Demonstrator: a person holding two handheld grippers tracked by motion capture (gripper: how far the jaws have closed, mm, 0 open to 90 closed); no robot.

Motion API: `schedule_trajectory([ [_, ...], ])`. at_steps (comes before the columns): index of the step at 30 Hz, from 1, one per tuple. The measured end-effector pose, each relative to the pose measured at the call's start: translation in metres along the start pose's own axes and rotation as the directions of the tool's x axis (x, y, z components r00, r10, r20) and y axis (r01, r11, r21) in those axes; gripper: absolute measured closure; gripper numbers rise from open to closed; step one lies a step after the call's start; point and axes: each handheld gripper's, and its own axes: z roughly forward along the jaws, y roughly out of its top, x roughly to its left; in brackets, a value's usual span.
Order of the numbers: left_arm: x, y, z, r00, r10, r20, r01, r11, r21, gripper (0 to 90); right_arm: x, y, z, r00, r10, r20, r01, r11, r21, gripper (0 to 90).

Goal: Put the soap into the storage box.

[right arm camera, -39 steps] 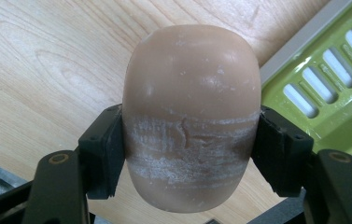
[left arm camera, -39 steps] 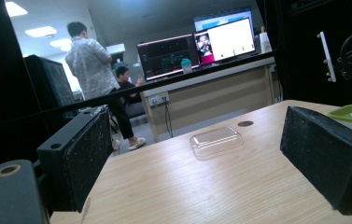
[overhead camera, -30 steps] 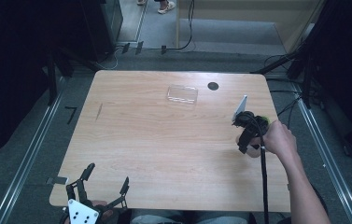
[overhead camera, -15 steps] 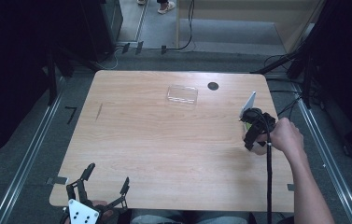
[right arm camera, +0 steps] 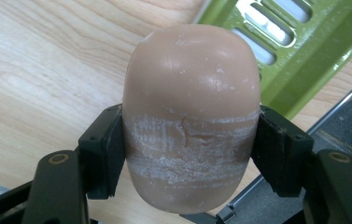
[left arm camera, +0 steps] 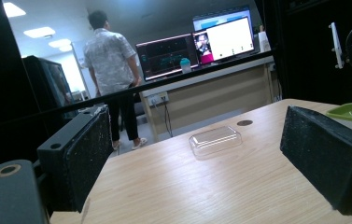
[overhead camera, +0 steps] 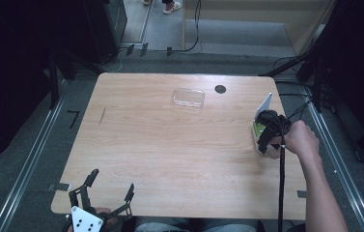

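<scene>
The left gripper (overhead camera: 103, 198) is sitting at the near left corner of the wooden table (overhead camera: 170, 145), well apart from the clear plastic lid (overhead camera: 188, 97), and its jaws are standing wide apart with nothing between them. In the left gripper view that lid (left arm camera: 215, 140) is lying flat on the wood beyond the two black pads, with a small dark round mark (left arm camera: 244, 122) just behind it. Far to the right of the lid, by the table's right edge, the right gripper (overhead camera: 266, 137) is being held by the person's hand (overhead camera: 300, 140). Its jaws are pressing closed on both sides of a tan, rounded bar of soap (right arm camera: 190, 116). The green slotted soap dish (right arm camera: 281, 42) is lying just beyond the soap.
</scene>
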Motion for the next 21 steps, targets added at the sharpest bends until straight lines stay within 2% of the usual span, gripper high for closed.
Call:
schedule_trajectory([
  [10, 0.000, 0.000, 0.000, 1.0000, 0.002, 0.000, -0.002, 1.0000, 0.001, 9.9, -0.014, 0.000, 0.005, 0.9986, 0.053, -0.009, -0.053, 0.999, 0.001, 33.9],
  [21, -0.001, 0.000, 0.000, 1.0000, 0.004, 0.002, -0.004, 1.0000, 0.002, 9.9, -0.024, 0.003, 0.006, 0.9945, 0.103, -0.015, -0.103, 0.995, -0.004, 33.8],
])
